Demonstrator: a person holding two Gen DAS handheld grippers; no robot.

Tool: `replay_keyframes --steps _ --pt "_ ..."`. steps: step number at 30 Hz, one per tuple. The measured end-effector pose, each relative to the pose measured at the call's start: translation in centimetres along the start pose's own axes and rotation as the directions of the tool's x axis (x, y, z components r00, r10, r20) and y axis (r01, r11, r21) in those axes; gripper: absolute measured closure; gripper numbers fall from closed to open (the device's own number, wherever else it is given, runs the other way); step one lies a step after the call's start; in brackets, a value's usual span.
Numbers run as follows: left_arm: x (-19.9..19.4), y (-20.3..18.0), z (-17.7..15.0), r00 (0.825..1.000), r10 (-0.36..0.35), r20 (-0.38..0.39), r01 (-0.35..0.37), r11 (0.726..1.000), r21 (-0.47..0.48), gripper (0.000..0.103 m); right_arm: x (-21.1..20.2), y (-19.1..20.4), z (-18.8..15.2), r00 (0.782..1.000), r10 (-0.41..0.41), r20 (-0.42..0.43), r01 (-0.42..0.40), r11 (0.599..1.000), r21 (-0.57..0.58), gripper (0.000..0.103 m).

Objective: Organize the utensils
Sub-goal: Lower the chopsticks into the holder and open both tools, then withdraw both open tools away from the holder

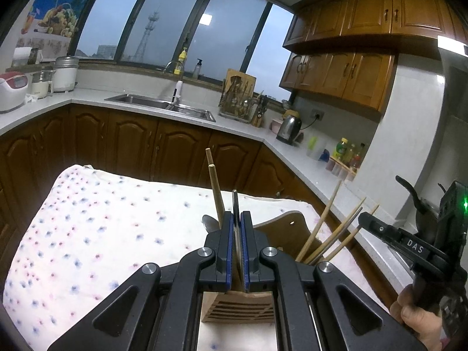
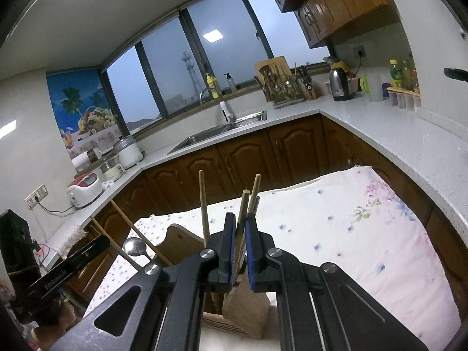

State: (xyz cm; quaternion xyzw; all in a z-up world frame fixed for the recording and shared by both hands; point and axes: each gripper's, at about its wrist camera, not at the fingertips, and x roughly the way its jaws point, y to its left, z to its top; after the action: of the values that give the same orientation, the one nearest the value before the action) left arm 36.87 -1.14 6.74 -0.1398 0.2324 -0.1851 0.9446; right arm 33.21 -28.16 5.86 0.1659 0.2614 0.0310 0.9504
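My left gripper (image 1: 237, 216) is shut on a thin flat metal utensil (image 1: 235, 199), seen edge-on and standing upright. Under it is a slotted wooden holder (image 1: 238, 304) on the floral cloth (image 1: 87, 234). Two wooden chopsticks (image 1: 215, 187) lean just left of the jaws, and a spoon bowl (image 1: 208, 223) peeks out behind them. My right gripper (image 2: 240, 219) is shut on wooden chopsticks (image 2: 244, 204) above the holder (image 2: 242, 307). One more chopstick (image 2: 203, 204) stands to its left. The spoon (image 2: 134, 247) shows by the left gripper (image 2: 103, 241). The right gripper (image 1: 362, 219) sits beside leaning chopsticks (image 1: 330, 228).
The cloth-covered table (image 2: 351, 234) stands inside an L-shaped counter (image 1: 292, 158). On the counter are a sink (image 1: 163, 105), a utensil rack (image 1: 238, 99), a kettle (image 1: 288, 128), bottles (image 1: 348, 152) and rice cookers (image 1: 65, 73). A hand (image 1: 415, 313) grips the right tool.
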Motion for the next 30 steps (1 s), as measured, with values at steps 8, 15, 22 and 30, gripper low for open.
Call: replay_keyframes --steps 8,15,22,30 --pt "-0.1 0.1 0.0 1.000 0.000 -0.015 0.000 1.000 0.000 0.100 0.0 0.1 0.0 1.000 0.002 -0.002 -0.002 1.000 0.003 0.096" --pt "-0.3 -0.2 -0.1 0.999 0.013 -0.032 -0.013 1.000 0.011 0.098 0.0 0.2 -0.3 1.000 0.000 -0.008 0.000 1.000 0.007 0.090" --pt "-1.0 -0.2 0.0 0.999 0.014 -0.039 -0.014 1.000 -0.011 0.079 -0.7 0.1 -0.5 1.000 0.014 0.004 -0.014 0.999 0.041 0.046" --pt "-3.6 0.2 -0.7 0.998 0.062 -0.016 -0.063 0.997 -0.038 0.028 -2.4 0.6 -1.0 0.999 0.051 0.012 -0.052 0.997 0.061 0.019"
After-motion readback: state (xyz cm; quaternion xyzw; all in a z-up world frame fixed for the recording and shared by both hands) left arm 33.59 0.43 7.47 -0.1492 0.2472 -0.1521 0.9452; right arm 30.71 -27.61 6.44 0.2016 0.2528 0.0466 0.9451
